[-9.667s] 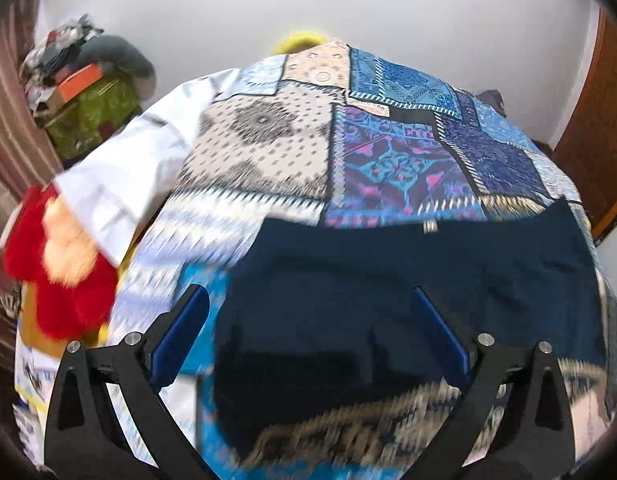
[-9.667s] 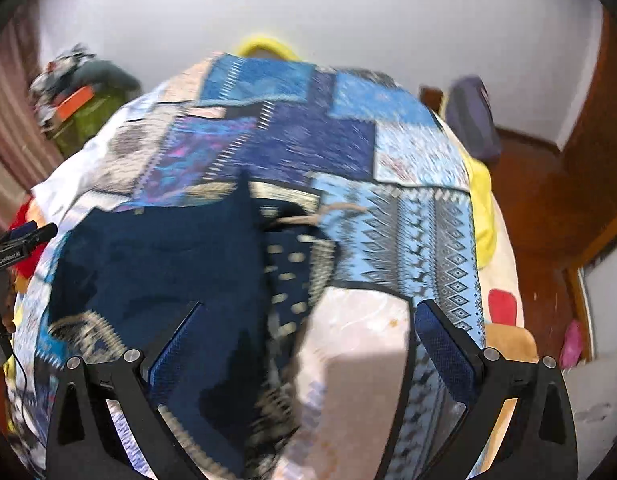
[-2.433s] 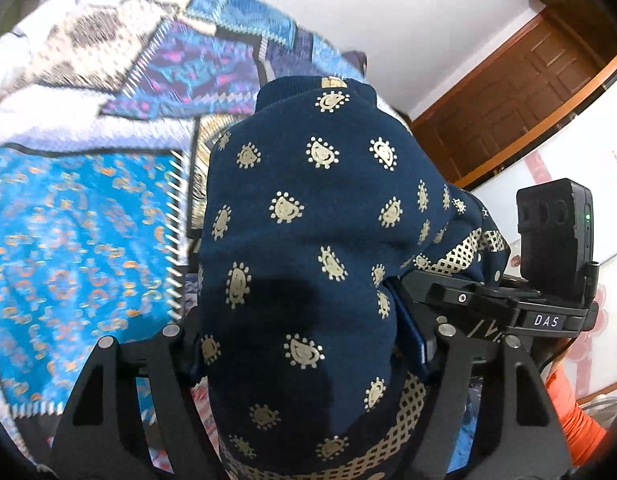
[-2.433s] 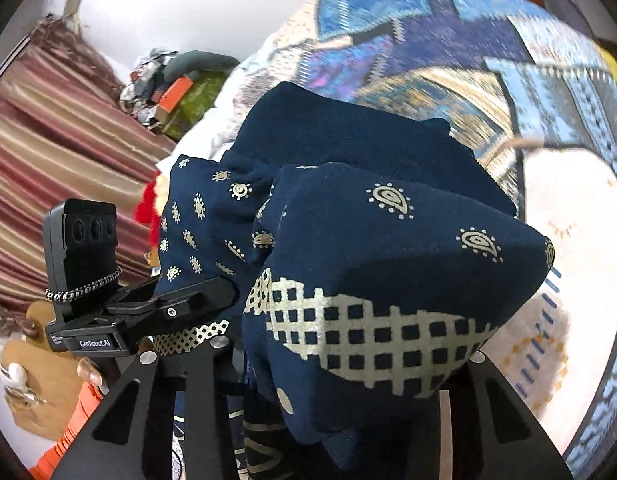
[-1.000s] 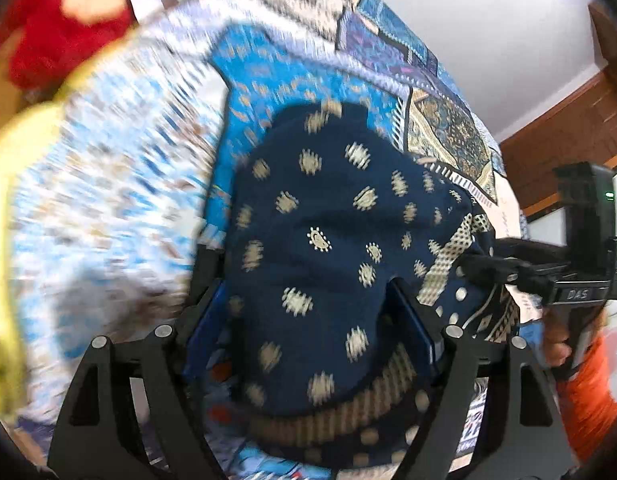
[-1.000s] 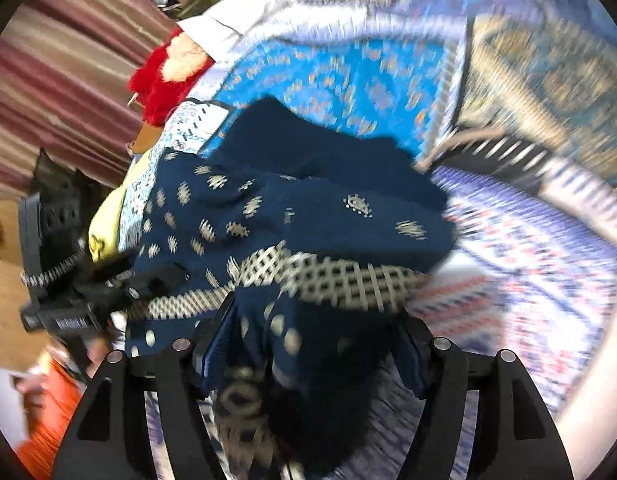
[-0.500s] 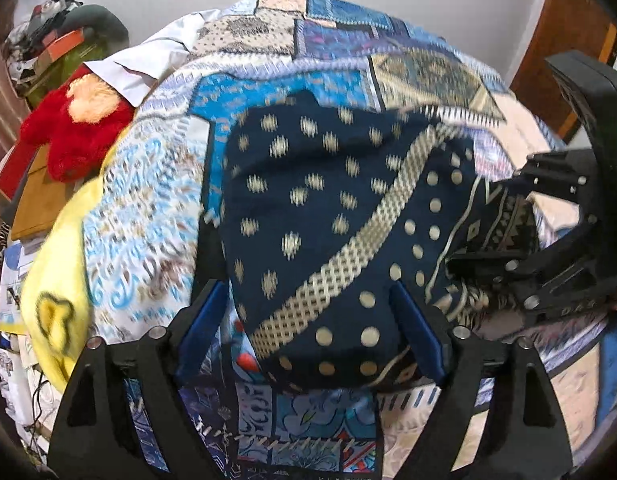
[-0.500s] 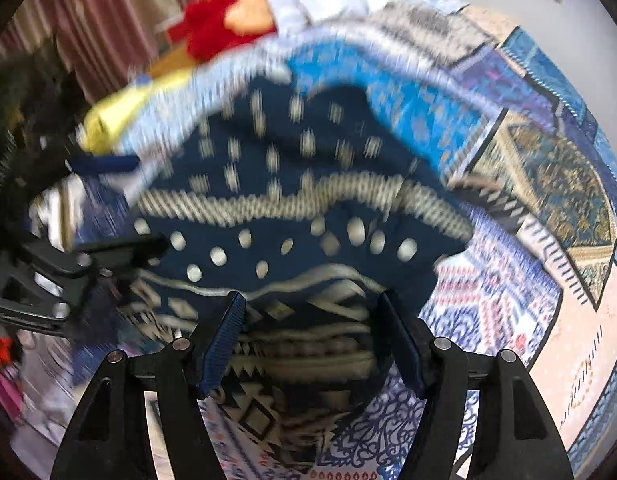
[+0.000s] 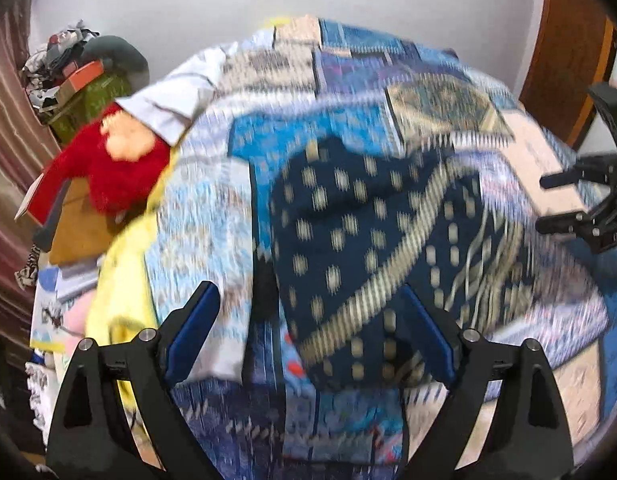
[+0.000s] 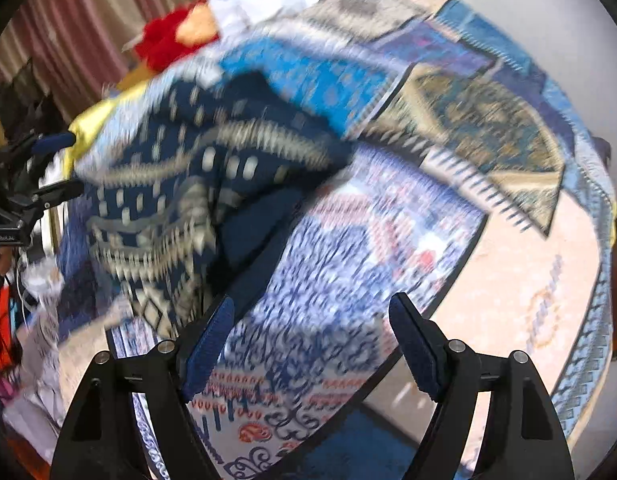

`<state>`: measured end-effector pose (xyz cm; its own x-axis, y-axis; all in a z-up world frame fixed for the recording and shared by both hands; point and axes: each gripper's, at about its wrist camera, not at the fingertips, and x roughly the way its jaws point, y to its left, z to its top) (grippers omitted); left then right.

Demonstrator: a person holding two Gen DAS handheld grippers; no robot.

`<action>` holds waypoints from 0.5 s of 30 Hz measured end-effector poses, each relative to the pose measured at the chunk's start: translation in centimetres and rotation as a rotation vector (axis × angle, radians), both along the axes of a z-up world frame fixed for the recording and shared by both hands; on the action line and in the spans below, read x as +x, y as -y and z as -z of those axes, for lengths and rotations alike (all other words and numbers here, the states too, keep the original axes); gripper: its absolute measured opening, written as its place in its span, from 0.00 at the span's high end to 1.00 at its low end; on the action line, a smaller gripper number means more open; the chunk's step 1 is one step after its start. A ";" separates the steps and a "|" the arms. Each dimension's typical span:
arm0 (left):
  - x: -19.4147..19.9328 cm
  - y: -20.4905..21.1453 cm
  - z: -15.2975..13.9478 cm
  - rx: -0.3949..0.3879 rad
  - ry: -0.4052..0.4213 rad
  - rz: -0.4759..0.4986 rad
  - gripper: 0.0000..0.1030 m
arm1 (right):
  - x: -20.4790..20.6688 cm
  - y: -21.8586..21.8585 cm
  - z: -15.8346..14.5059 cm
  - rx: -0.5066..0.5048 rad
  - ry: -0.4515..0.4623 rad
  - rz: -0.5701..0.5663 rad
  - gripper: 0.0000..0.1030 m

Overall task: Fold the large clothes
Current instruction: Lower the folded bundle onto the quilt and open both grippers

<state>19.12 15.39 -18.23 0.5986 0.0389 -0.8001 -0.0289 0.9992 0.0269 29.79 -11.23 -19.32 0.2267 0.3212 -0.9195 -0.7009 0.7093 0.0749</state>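
Lying folded on the bedspread (image 9: 204,216), navy garment (image 9: 348,240); no legible writing.

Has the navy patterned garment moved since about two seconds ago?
Yes. The navy garment was held up between both grippers' fingers; now it lies released on the patchwork bedspread, nearer the red plush toy, with the left gripper open.

Navy garment (image 9: 348,240) with gold dots and bands, blue patchwork bedspread (image 9: 440,92), red plush toy (image 9: 116,172)

bed (image 9: 548,168) | patchwork bedspread (image 9: 200,232) | on it: folded navy garment (image 9: 348,240), red plush toy (image 9: 116,172)
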 end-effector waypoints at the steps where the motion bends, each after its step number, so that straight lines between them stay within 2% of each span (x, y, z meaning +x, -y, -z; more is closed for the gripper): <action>1: 1.1 -0.3 -0.2 -0.003 0.011 -0.014 0.08 | 0.5 0.0 -0.9 0.036 0.002 0.016 0.24; 4: 4.9 -1.0 0.4 -0.013 0.006 -0.041 0.08 | 2.3 -1.7 -2.0 0.117 0.006 0.053 0.24; 6: 7.6 -1.7 1.7 -0.043 -0.030 -0.065 0.08 | 3.3 -3.8 -1.7 0.142 0.002 0.050 0.24; 8: 9.7 -2.1 3.1 -0.031 -0.052 -0.090 0.08 | 3.9 -6.6 -0.5 0.129 -0.010 0.025 0.24; 10: 11.2 -2.7 4.6 -0.004 -0.073 -0.113 0.05 | 4.5 -8.7 1.7 0.066 -0.012 -0.013 0.24; 12: 11.8 -3.5 5.6 -0.049 -0.080 -0.116 0.02 | 5.6 -9.6 3.6 0.003 0.026 -0.040 0.24; 15: 12.0 -4.2 6.1 -0.091 -0.078 -0.125 0.00 | 8.5 -7.9 4.2 0.026 -0.004 0.011 0.19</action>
